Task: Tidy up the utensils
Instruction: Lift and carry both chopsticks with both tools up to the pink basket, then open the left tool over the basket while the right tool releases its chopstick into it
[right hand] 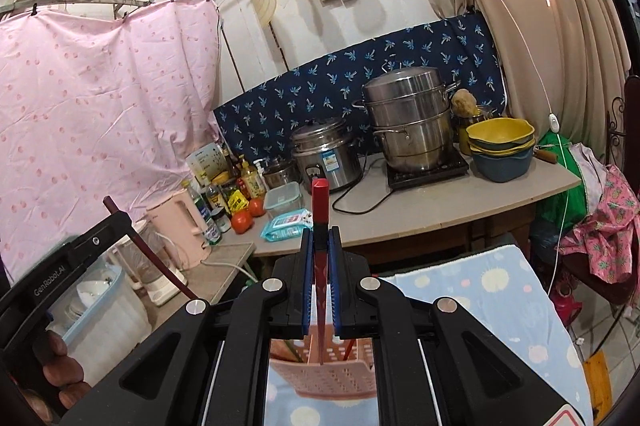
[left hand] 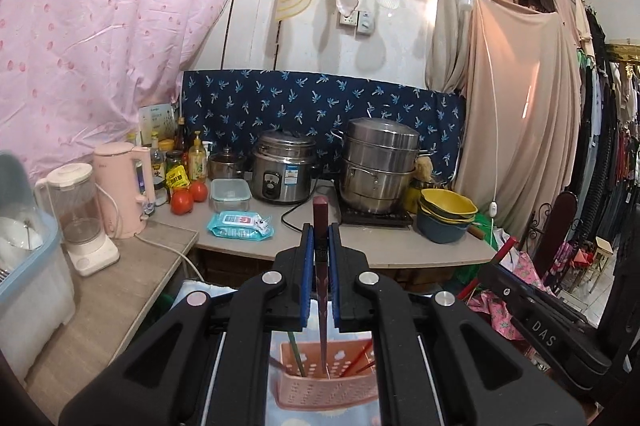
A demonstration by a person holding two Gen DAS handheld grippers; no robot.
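Both grippers are hanging above a pink basket (left hand: 320, 386) that is sitting on a pale blue dotted cloth (right hand: 480, 306). The left gripper (left hand: 321, 258) is clenched on 1 dark maroon chopstick (left hand: 321, 286), which is standing nearly upright between the blue pads, its tip pointing down toward the basket's open top. The right gripper (right hand: 320, 262) is clamped on 1 red chopstick (right hand: 320, 266) in the same way, its tip hanging just over the basket's near rim.

The basket has perforated walls and is holding several other thin sticks, some red and some greenish, leaning at angles; how many I cannot tell.

Beyond the cloth there is a gap, then the front edge of the bench (left hand: 400, 250), which is curving away to the right and ending in open air near hanging clothes. A lower wooden side bench (left hand: 120, 286) is meeting it at the left corner.

On the bench a rice cooker (left hand: 282, 170) is standing beside a stacked steamer pot (left hand: 380, 166) on a black hob. Stacked yellow and blue bowls (left hand: 446, 218) are sitting close to the right edge. A lidded clear box (left hand: 230, 194) is resting near 2 tomatoes (left hand: 190, 198), with a pack of wipes (left hand: 240, 226) near the front edge. A pink kettle (left hand: 120, 186) and a blender (left hand: 84, 222) are standing on the left, next to a clear bin (left hand: 32, 286) of dishes.
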